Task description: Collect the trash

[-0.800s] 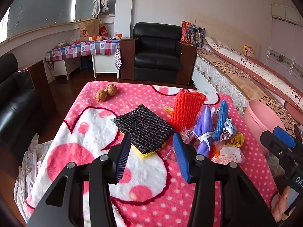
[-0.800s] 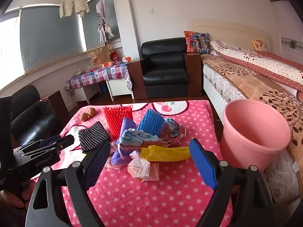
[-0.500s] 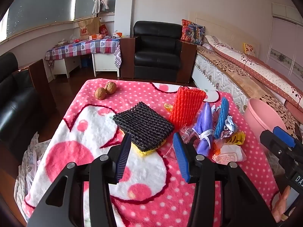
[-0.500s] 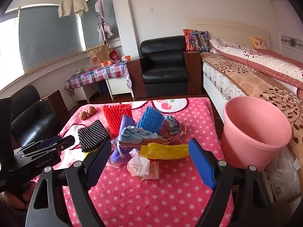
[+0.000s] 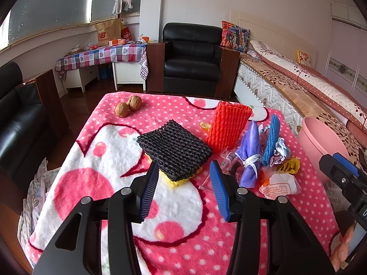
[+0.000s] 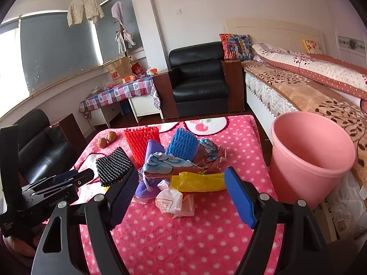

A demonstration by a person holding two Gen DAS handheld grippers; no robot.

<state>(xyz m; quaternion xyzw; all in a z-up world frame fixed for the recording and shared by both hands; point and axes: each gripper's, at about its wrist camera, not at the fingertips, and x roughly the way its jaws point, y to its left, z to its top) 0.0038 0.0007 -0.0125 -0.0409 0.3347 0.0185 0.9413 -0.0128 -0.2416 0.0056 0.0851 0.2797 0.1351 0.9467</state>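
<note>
Trash lies on a pink dotted blanket (image 5: 96, 160): a black foam net (image 5: 174, 149) on a yellow one, a red foam net (image 5: 227, 126), a purple cloth (image 5: 250, 153), a blue foam net (image 5: 271, 137), a yellow wrapper (image 6: 199, 181), a white plastic wrapper (image 6: 173, 202) and crumpled paper (image 6: 169, 163). My left gripper (image 5: 184, 189) is open and empty, just short of the black net. My right gripper (image 6: 181, 197) is open and empty, its jaws standing either side of the white wrapper and yellow wrapper. A pink bucket (image 6: 309, 158) stands right of the table.
Two walnuts (image 5: 128, 106) lie at the blanket's far left. A black armchair (image 5: 192, 59) stands behind the table, a bed (image 6: 309, 84) to the right, a black sofa (image 5: 16, 123) to the left. The other gripper shows at each view's edge.
Both grippers have drawn slightly back and up from the trash pile; the objects sit a little farther away. Both stay open.
</note>
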